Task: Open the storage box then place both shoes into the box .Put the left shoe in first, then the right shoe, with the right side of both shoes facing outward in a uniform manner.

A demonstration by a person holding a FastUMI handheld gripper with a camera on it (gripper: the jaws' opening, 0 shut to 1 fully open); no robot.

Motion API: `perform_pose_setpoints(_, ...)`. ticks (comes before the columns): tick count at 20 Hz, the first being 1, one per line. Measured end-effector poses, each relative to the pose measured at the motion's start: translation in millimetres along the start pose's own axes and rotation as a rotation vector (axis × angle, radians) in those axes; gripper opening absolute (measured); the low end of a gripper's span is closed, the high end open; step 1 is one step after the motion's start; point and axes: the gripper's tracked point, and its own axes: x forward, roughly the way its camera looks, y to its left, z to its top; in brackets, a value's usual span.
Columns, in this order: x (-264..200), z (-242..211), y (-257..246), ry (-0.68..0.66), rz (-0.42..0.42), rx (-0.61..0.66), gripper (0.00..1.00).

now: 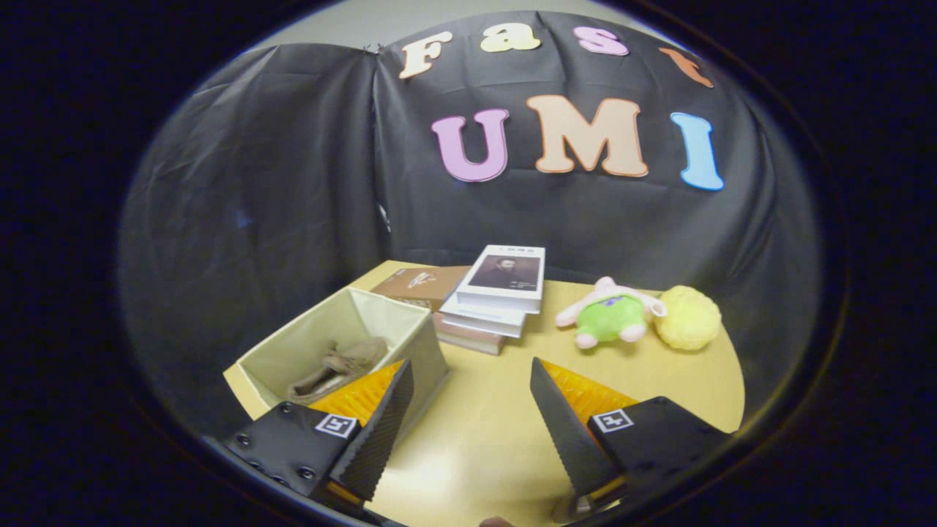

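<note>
A beige fabric storage box (410, 333) stands open on the yellow table (483, 432), ahead of the left finger. Brown shoes (342, 364) lie inside it, partly hidden by the box wall and the finger; I cannot tell how many. My gripper (472, 373) hangs above the table with its fingers wide apart and nothing between them. The left finger (381, 432) overlaps the box's near corner in the view.
A stack of books (498, 293) sits beyond the box, with a brown box (421, 284) beside it. A green and pink plush toy (609, 311) and a yellow fluffy ball (688, 316) lie to the right. Black cloth walls close in behind.
</note>
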Motion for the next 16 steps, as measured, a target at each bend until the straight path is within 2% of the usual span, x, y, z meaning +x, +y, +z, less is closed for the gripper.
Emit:
perform_pose_setpoints(9, -40, -47, -105, 0.048, -0.161, 0.030, 1.00)
perform_pose_setpoints(16, -62, -107, -169, 0.138, -0.230, 0.065, 1.00)
